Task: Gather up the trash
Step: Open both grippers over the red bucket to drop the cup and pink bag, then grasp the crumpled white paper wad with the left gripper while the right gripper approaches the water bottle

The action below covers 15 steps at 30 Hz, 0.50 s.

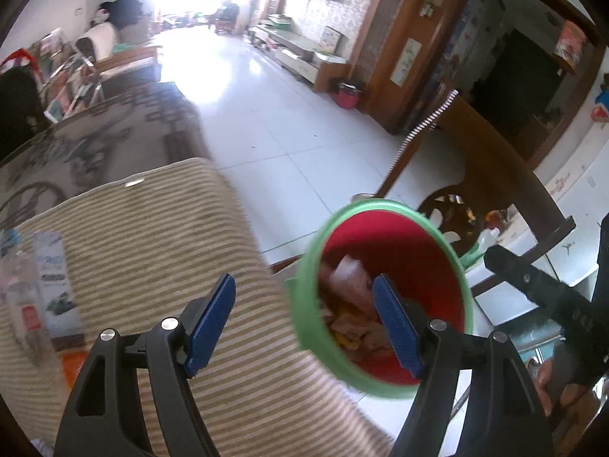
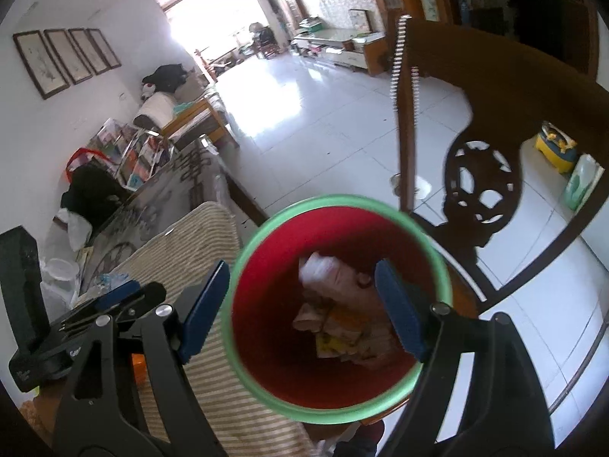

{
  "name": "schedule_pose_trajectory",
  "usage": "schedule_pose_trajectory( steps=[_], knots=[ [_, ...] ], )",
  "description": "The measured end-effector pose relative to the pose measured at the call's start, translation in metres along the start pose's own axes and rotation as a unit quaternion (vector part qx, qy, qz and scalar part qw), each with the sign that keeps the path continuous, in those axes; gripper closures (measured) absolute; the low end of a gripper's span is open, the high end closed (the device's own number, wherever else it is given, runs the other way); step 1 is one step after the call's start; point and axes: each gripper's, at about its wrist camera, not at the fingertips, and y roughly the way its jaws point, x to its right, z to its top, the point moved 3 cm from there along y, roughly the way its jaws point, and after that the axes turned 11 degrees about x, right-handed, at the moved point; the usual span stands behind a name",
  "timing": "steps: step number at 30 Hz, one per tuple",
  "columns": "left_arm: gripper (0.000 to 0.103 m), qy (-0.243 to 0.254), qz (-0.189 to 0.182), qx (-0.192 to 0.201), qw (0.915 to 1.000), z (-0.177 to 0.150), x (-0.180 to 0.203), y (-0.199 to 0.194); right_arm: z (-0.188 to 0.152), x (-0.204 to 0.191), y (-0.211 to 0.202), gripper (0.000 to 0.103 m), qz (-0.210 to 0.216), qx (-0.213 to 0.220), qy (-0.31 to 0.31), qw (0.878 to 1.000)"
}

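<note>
A red trash bin with a green rim (image 1: 316, 278) (image 2: 243, 251) stands just beyond the edge of the striped cloth. It holds crumpled paper and wrappers (image 1: 350, 304) (image 2: 335, 304). My left gripper (image 1: 304, 323) is open and empty, above the cloth edge and the bin's left rim. My right gripper (image 2: 300, 308) is open and empty, directly over the bin's mouth. The right gripper also shows at the right of the left wrist view (image 1: 533, 285). The left gripper shows at the lower left of the right wrist view (image 2: 95, 312).
A beige striped cloth (image 1: 133, 236) (image 2: 198, 228) covers the near table. A clear plastic bottle (image 1: 26, 304) and a printed carton (image 1: 57, 285) lie at its left. A dark wooden chair (image 2: 483, 198) (image 1: 491, 175) stands right behind the bin. White tiled floor (image 1: 266, 114) stretches beyond.
</note>
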Motion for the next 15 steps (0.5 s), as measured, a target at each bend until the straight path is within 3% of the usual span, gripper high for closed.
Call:
schedule_pose_trajectory(
  steps=[9,15],
  knots=[
    [0.03,-0.048,0.075,0.011,0.9959,-0.034,-0.107,-0.065,-0.03,-0.094,0.019,0.019,0.05,-0.033,-0.051,0.997],
    [0.029,-0.101,0.168,-0.01,0.9806,-0.087,-0.206,-0.122,-0.063,-0.153,0.031,0.016,0.067,-0.064,-0.079,0.993]
  ],
)
